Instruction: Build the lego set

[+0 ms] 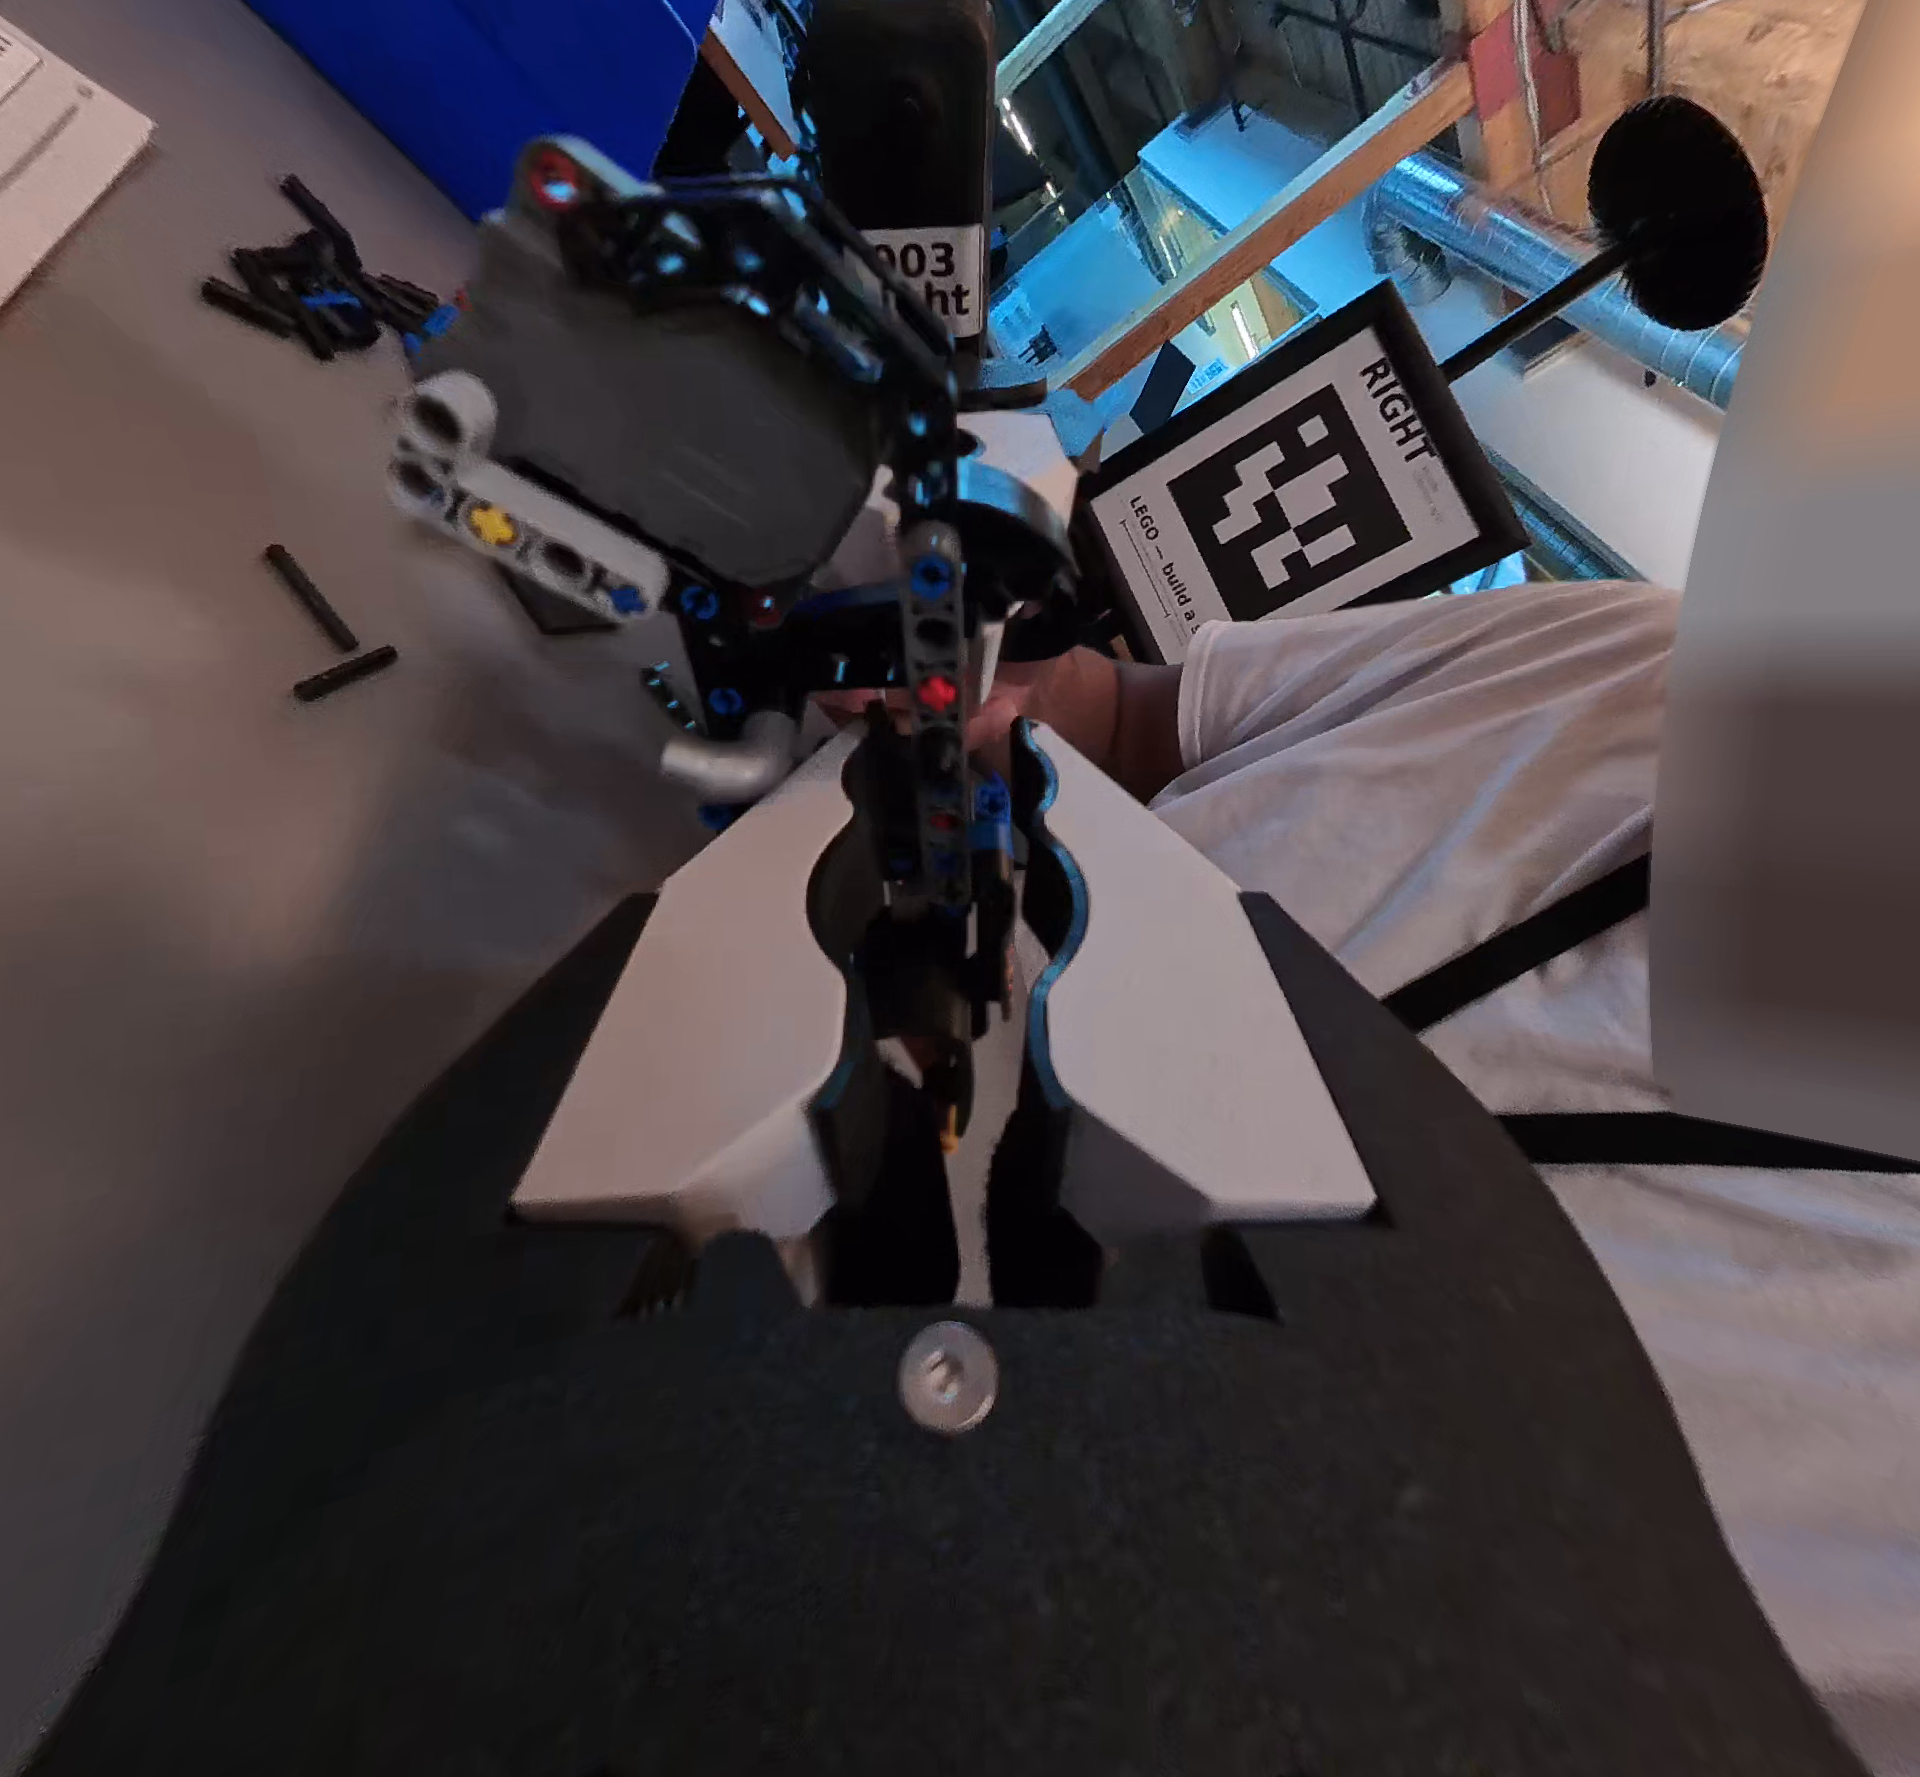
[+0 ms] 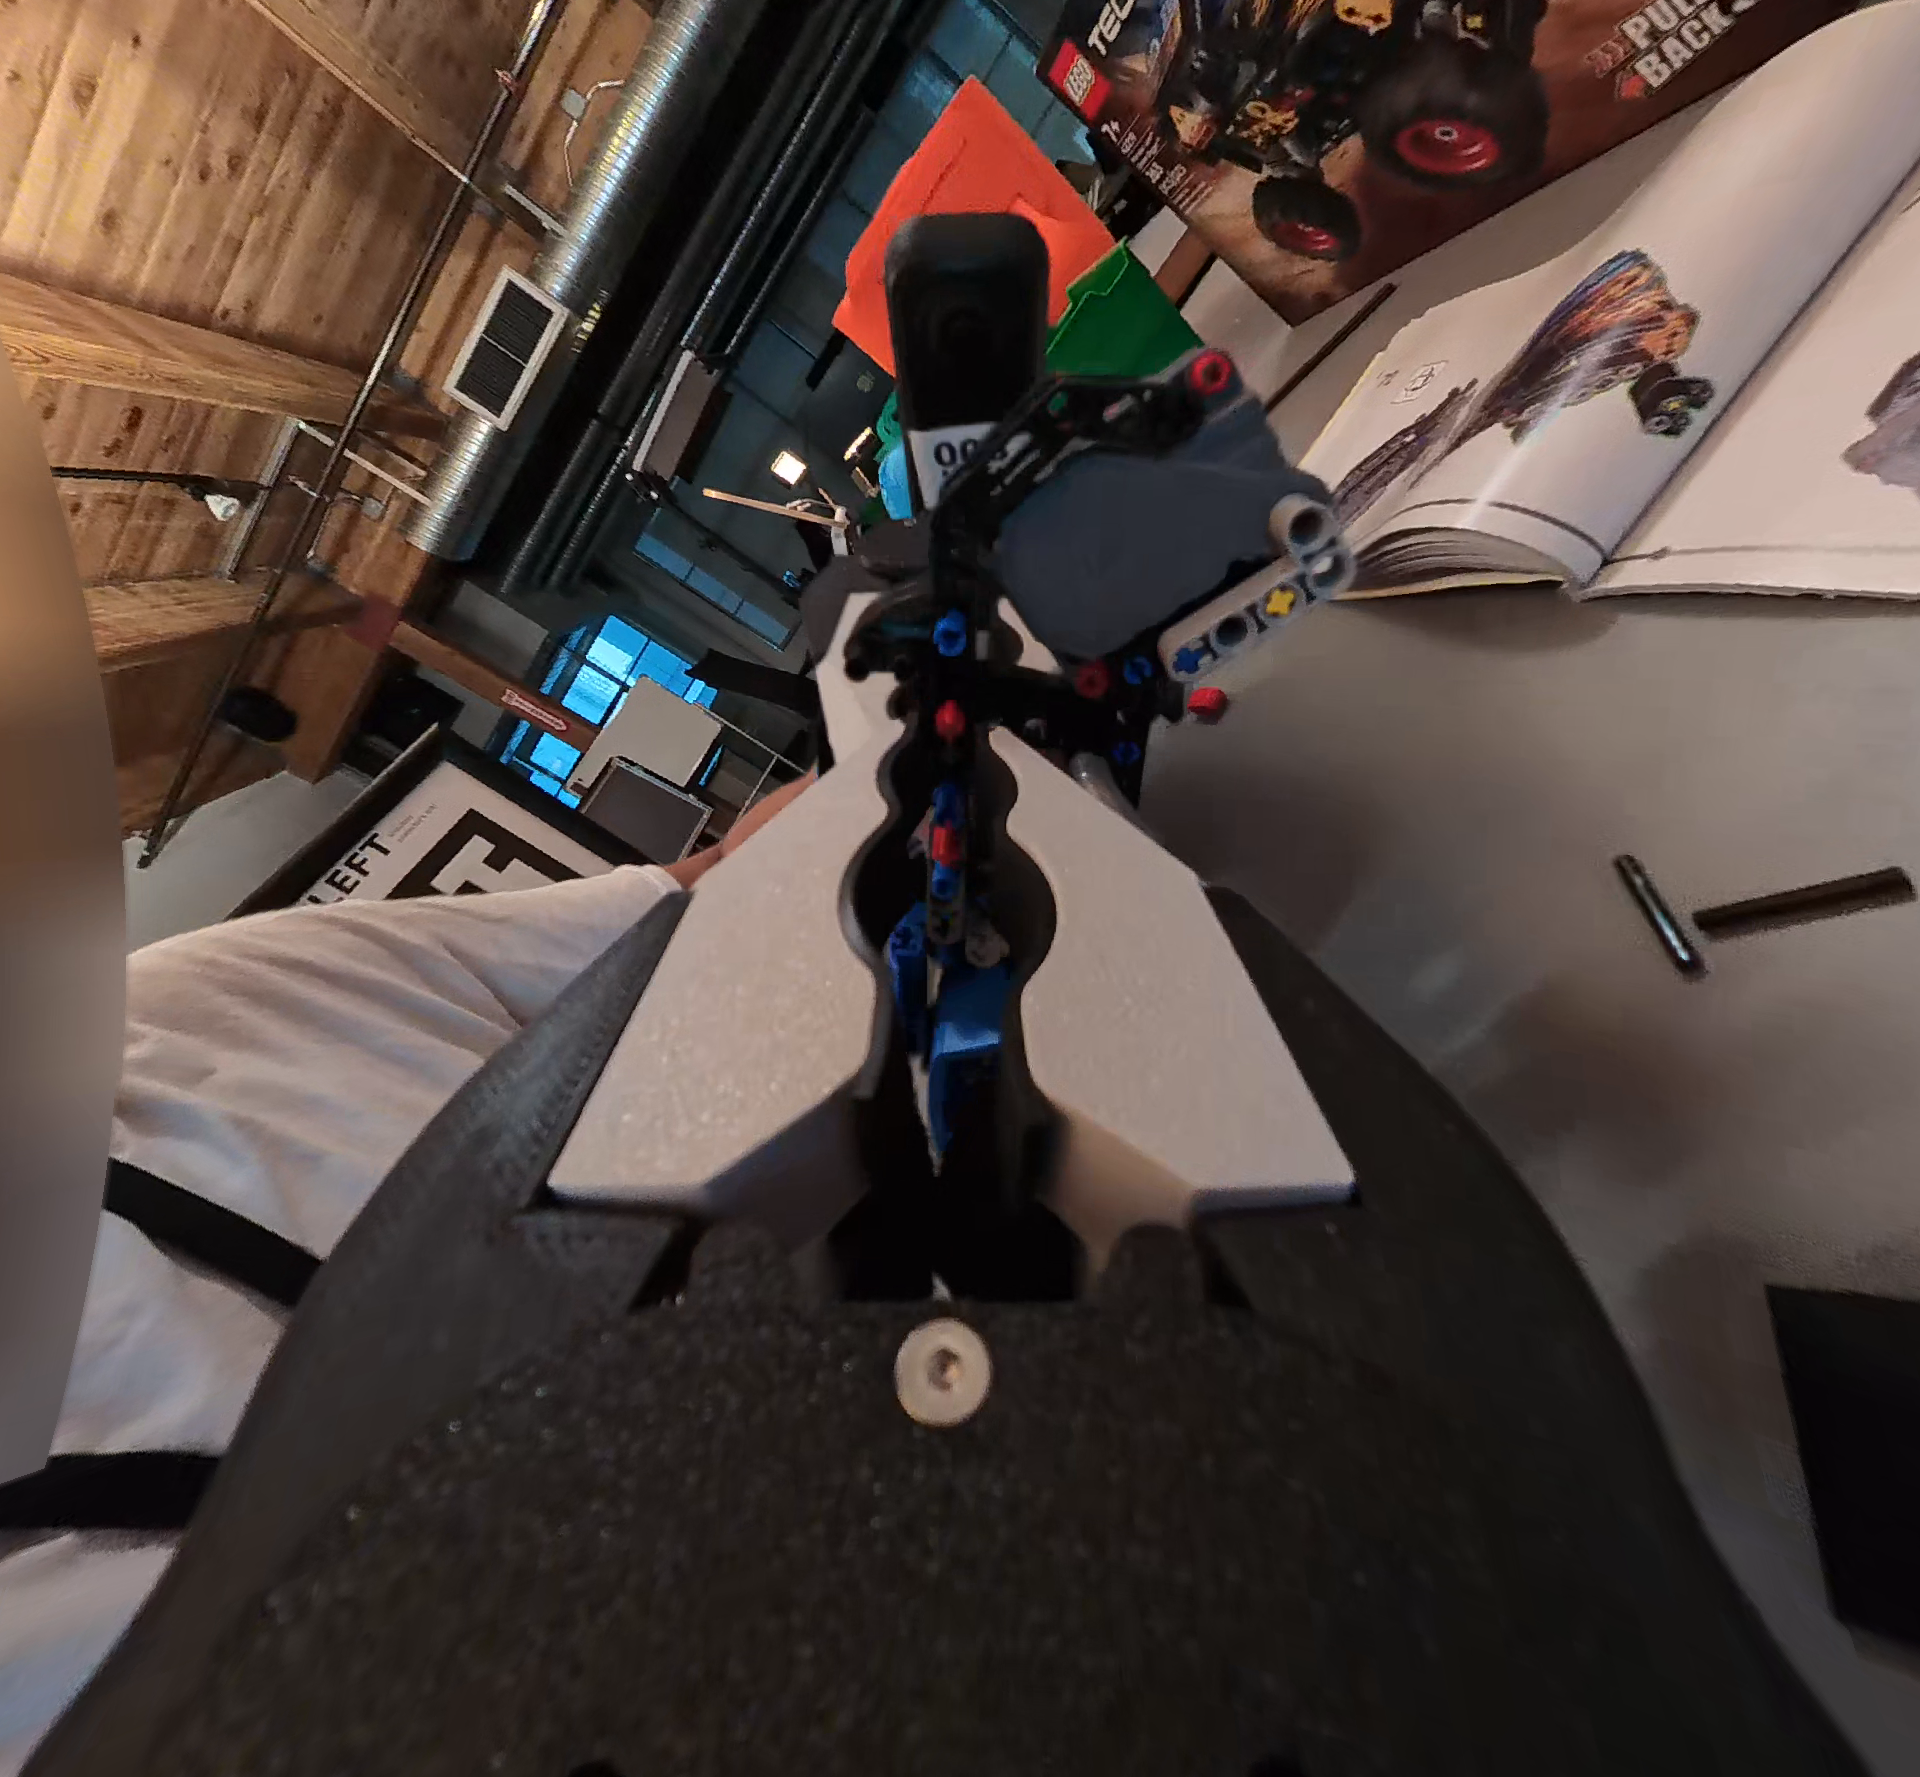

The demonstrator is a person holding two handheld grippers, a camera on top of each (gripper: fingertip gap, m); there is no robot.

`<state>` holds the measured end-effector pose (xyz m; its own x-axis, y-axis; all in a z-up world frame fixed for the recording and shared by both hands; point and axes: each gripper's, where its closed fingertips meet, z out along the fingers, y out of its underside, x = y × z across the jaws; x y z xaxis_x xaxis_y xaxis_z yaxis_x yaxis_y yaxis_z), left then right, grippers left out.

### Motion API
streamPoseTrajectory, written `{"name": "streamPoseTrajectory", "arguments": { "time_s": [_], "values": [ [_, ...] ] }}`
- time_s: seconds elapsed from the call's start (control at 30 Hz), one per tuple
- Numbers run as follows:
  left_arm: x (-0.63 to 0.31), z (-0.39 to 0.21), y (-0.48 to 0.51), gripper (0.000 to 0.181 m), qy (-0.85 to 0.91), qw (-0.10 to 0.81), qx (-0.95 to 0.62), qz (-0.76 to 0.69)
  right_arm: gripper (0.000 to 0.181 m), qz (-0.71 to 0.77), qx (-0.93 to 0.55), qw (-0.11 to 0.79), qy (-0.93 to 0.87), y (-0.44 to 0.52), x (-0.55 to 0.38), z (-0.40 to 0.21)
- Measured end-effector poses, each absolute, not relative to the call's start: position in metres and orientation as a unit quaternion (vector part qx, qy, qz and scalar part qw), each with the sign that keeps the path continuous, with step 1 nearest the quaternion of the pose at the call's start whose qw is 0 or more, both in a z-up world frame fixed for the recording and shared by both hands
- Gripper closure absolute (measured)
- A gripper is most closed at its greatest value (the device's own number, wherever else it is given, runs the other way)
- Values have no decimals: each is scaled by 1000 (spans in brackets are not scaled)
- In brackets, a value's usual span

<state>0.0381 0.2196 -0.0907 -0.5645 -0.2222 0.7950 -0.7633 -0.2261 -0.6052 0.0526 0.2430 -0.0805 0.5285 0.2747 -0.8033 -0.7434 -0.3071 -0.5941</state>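
A part-built Lego Technic assembly (image 1: 665,439) has a dark grey motor block, black beams, light grey beams and blue, red and yellow pins. It is held tilted above the grey table. My left gripper (image 1: 935,761) is shut on one of its black beams (image 1: 935,647). In the right wrist view the same assembly (image 2: 1122,532) shows from the other side, and my right gripper (image 2: 948,761) is shut on a black beam with blue parts (image 2: 961,1000). The two grippers face each other; the right one's black camera (image 1: 899,106) and the left one's (image 2: 966,325) show beyond the assembly.
A pile of black pins (image 1: 312,283) and two black axles (image 1: 312,595) lie on the table (image 1: 208,896). The axles (image 2: 1808,896) also show in the right wrist view, below the open instruction booklet (image 2: 1558,439) and the set's box (image 2: 1403,44). A person's white sleeve (image 1: 1403,740) is close. The grippers are tip to tip, or close to it.
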Motion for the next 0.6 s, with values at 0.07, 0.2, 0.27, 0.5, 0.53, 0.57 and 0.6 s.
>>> {"name": "streamPoseTrajectory", "arguments": {
  "time_s": [0.07,0.2,0.27,0.5,0.53,0.57,0.6],
  "values": [
    [39,-95,220,171,-581,199,428,663,176,449,-667,567,177,247,51,-82],
    [40,-94,219,176,-556,182,432,686,176,447,-658,577,186,248,53,-83],
    [43,-93,219,176,-540,179,436,697,175,449,-650,582,194,248,53,-82],
    [49,-89,216,176,-500,172,457,715,175,431,-646,600,194,243,55,-82],
    [49,-90,216,176,-501,162,460,715,175,429,-647,599,195,243,55,-82],
    [49,-91,215,177,-508,151,457,714,175,436,-645,597,193,242,55,-82],
    [47,-91,213,177,-520,144,450,711,175,446,-643,592,191,240,53,-82]
  ]
}}
